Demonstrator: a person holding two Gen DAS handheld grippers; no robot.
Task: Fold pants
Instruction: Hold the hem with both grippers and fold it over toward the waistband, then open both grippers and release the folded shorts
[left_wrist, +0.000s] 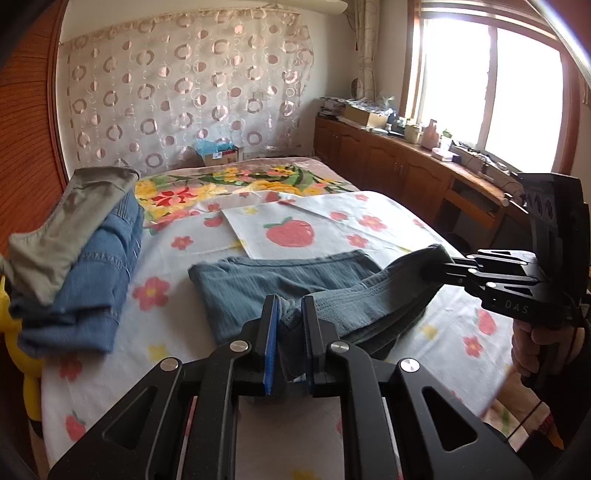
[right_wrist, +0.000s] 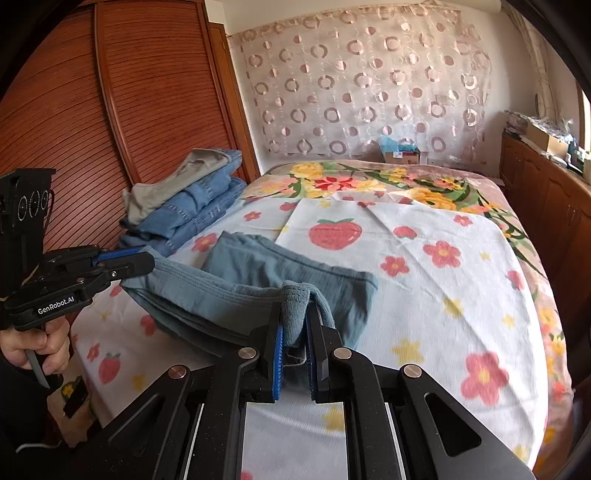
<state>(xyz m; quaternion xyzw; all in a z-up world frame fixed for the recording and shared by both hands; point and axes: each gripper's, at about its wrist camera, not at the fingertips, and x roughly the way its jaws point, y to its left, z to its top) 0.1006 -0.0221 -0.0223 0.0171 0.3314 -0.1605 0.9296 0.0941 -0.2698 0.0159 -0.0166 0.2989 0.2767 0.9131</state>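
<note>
On the bed (right_wrist: 424, 295), I hold the pants (left_wrist: 295, 280) edge crosswise, both fingers clamped on it; the rest lies ahead.

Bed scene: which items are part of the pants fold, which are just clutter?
In the job:
- teal pants, one edge lifted
- left gripper, shut on the pants
- right gripper, shut on the pants

Lying about:
- folded clothes stack
- strawberry sheet
- cardboard box

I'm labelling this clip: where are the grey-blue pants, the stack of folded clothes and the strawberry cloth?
grey-blue pants (left_wrist: 280, 275), left wrist view, flat middle panel.
stack of folded clothes (right_wrist: 192, 206), right wrist view, denim side.
strawberry cloth (left_wrist: 291, 230), left wrist view, the printed strawberry.
</note>
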